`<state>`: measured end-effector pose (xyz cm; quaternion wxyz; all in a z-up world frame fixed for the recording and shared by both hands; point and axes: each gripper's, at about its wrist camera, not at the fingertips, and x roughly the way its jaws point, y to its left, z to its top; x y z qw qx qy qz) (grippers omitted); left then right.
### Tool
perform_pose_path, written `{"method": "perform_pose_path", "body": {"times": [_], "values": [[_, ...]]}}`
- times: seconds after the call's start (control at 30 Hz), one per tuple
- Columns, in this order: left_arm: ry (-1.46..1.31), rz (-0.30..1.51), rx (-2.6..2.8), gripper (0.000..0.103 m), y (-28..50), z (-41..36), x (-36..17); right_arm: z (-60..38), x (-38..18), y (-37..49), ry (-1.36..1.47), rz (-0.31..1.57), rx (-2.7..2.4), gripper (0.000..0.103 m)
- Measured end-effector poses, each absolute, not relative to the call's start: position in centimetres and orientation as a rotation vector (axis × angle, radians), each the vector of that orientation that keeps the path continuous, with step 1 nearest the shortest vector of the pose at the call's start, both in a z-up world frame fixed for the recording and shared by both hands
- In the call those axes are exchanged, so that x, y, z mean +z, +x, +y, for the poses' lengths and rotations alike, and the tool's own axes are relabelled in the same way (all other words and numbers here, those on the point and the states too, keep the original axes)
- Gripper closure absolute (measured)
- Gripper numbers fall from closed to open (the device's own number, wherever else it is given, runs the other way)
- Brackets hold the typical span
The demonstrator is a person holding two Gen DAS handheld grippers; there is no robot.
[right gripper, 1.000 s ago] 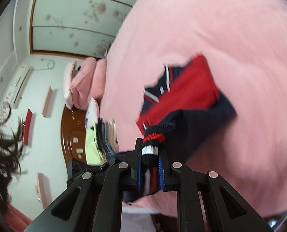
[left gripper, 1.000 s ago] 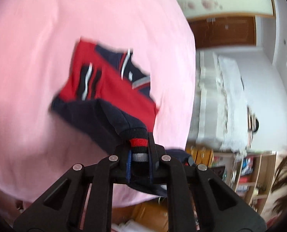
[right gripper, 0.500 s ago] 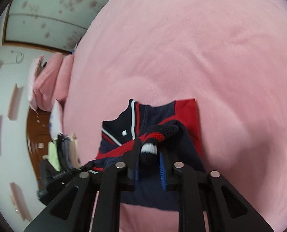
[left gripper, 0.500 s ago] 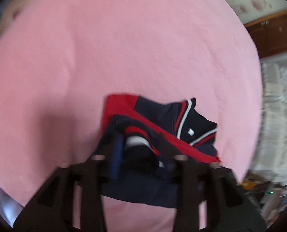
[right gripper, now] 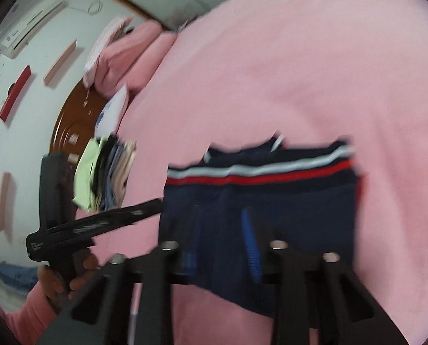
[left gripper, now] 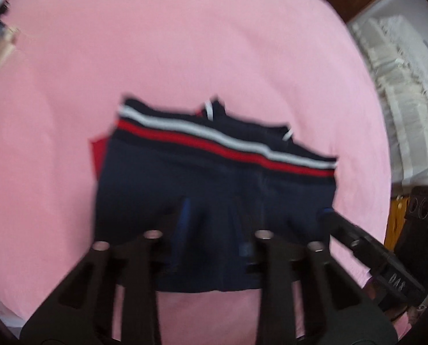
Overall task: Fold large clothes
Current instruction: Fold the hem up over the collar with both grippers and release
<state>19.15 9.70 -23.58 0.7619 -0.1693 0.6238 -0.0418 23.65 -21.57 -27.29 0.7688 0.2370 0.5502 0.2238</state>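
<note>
The navy garment (left gripper: 214,201) lies folded on the pink bed (left gripper: 185,43), its striped hem band (left gripper: 228,143) of white and red laid across the far edge of the bundle, with a sliver of red cloth (left gripper: 97,155) peeking out at the left side. The fold puts the hem on top of the collar end, whose white trim just shows beyond the band, so the piece reads as a compact rectangle and probably the last fold of this item.

The left gripper (left gripper: 211,227) sits low over the near half of the garment with its jaws spread wide and nothing between them; blue pads frame bare navy fabric. The right gripper (right gripper: 222,235) is likewise spread wide above the near right part of the bundle, holding nothing. Both sit close to the cloth, which suits letting the hem settle flat without dragging it back.

In the right wrist view the left gripper's body and the hand (right gripper: 58,279) holding it appear at the left, just beside the garment's left edge. A stack of folded clothes (right gripper: 107,172) lies farther left on the bed, well apart.
</note>
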Motion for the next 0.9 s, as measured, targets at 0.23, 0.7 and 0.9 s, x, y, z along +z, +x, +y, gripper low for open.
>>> {"method": "perform_pose_path", "body": {"times": [0.23, 0.7, 0.9], "values": [[-0.404, 1.392, 0.016, 0.091, 21.6, 10.1, -27.8, -19.0, -34.4, 26.7, 0.511, 1.333, 0.468, 0.096], [-0.414, 1.315, 0.093, 0.091, 18.4, 13.9, -24.6, -31.9, -29.2, 24.7, 0.361, 1.127, 0.207, 0.100], [-0.333, 1.410, -0.027, 0.091, 14.8, 8.9, -25.6, -25.5, -30.3, 20.7, 0.347, 1.258, 0.521, 0.100]]}}
